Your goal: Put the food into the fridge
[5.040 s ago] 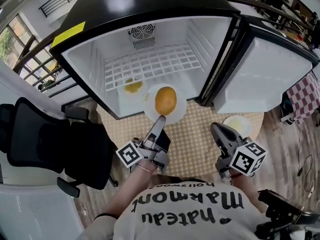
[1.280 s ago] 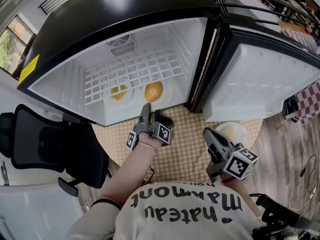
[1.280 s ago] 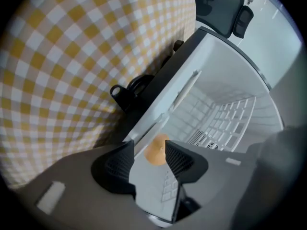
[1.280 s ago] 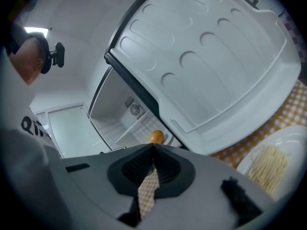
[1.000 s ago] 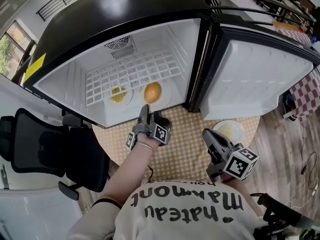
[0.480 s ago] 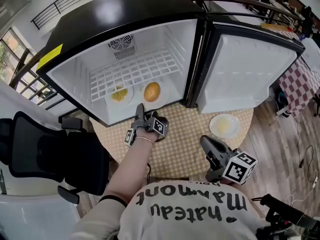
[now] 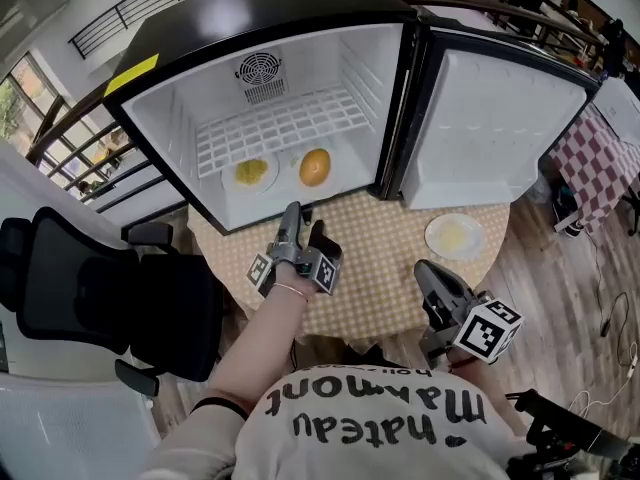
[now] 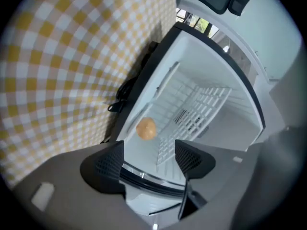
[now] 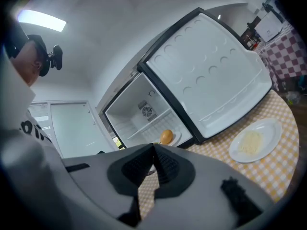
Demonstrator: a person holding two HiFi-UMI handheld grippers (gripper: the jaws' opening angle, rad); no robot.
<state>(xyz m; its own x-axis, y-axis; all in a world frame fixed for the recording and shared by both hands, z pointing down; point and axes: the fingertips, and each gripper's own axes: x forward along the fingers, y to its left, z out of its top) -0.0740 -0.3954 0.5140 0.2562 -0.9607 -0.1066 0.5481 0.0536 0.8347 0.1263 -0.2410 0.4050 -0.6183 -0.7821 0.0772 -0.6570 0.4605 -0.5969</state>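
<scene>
In the head view, the yellow food [image 7: 250,172] on the small white plate [image 7: 229,177] at upper centre is too small to name. So is the pale food [image 7: 453,235] on the round white plate [image 7: 431,236] at centre right. The left edge cuts the black office chair [image 7: 60,288]. Low in the right gripper view, the right gripper [image 9: 153,148] covers part of the white dish [image 9: 177,138] under the round orange food [image 9: 166,137].

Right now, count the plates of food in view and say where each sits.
3. Two sit side by side inside the fridge: the yellow-food plate and the orange-food plate. The third plate is on the checkered table, outside. No others seem hidden.
</scene>
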